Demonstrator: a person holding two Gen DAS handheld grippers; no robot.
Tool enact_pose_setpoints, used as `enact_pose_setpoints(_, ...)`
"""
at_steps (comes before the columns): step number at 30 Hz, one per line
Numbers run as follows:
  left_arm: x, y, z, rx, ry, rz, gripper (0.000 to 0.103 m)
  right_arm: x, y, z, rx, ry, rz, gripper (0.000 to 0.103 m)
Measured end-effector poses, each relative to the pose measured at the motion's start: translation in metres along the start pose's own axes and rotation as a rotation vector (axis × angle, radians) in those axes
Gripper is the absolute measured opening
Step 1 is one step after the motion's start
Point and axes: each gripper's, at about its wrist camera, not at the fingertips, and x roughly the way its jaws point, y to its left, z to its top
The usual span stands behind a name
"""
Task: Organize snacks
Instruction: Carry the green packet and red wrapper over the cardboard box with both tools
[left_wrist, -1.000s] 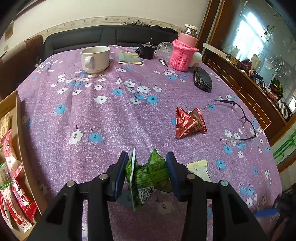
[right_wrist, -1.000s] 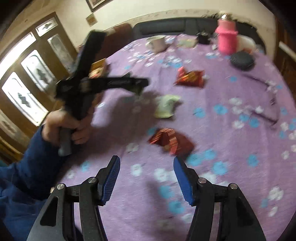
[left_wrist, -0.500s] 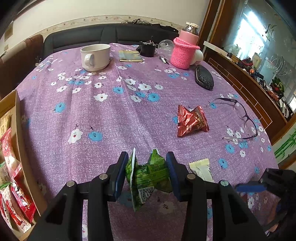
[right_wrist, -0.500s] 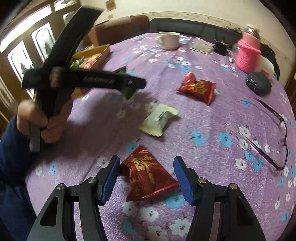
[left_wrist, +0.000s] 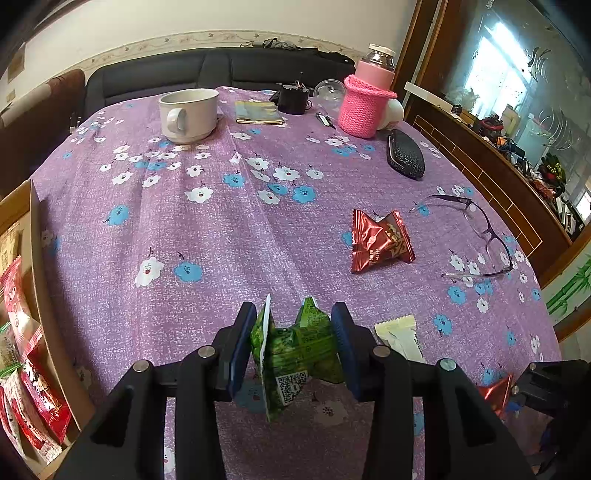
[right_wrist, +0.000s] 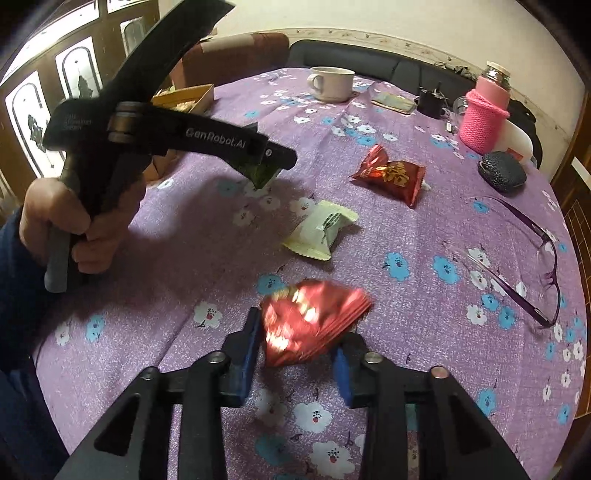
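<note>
My left gripper (left_wrist: 293, 349) has its jaws clamped on a green snack packet (left_wrist: 295, 350), which hangs between the blue pads above the bench (left_wrist: 184, 229). Ahead and to the right of those jaws lies a red snack packet (left_wrist: 380, 242) on the purple flowered cloth; just right of them, close in, is a pale cream packet (left_wrist: 400, 336). Off to the left, at the bench edge, I see a cardboard box (left_wrist: 35, 266) with red and green packets inside.

My right gripper (right_wrist: 295, 349) has its jaws closed narrow around another red packet (right_wrist: 314, 319), blurred, pinched between the pads. Ahead of these jaws sits the cream packet (right_wrist: 321, 230), and further ahead the first red one (right_wrist: 391, 175). To the right lie purple glasses (right_wrist: 517, 258). Up left of the jaws, my left hand (right_wrist: 74, 225) grips the other tool, the green packet's corner (right_wrist: 262, 175) showing under its tip.
</note>
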Motion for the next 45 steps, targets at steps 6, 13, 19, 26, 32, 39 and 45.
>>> enact_pose_setpoints(6, 0.000, 0.001, 0.000, -0.002, 0.000, -0.002, 0.041, -0.004, -0.009, 0.003, 0.072, -0.023, 0.052, 0.067)
enact_pose_setpoints(13, -0.001, -0.001, 0.000, 0.003, -0.003, -0.001, 0.041, 0.003, -0.014, 0.003, 0.129, -0.020, 0.064, 0.037)
enact_pose_setpoints(19, -0.002, 0.000, 0.000, -0.002, -0.007, -0.020, 0.041, -0.012, -0.017, 0.005, 0.167, -0.076, 0.054, 0.037)
enact_pose_setpoints(26, -0.013, 0.004, 0.004, -0.040, -0.026, -0.055, 0.041, -0.027, -0.025, 0.023, 0.264, -0.119, 0.032, 0.037)
enact_pose_setpoints(32, -0.047, 0.014, 0.007, -0.076, -0.090, -0.063, 0.041, -0.033, -0.008, 0.056, 0.270, -0.133, 0.034, 0.037)
enact_pose_setpoints(39, -0.093, 0.056, 0.005, -0.132, -0.136, -0.026, 0.041, -0.020, 0.040, 0.106, 0.195, -0.144, 0.091, 0.037)
enact_pose_setpoints(45, -0.132, 0.125, 0.004, -0.198, -0.164, 0.083, 0.041, 0.006, 0.103, 0.153, 0.121, -0.137, 0.187, 0.037)
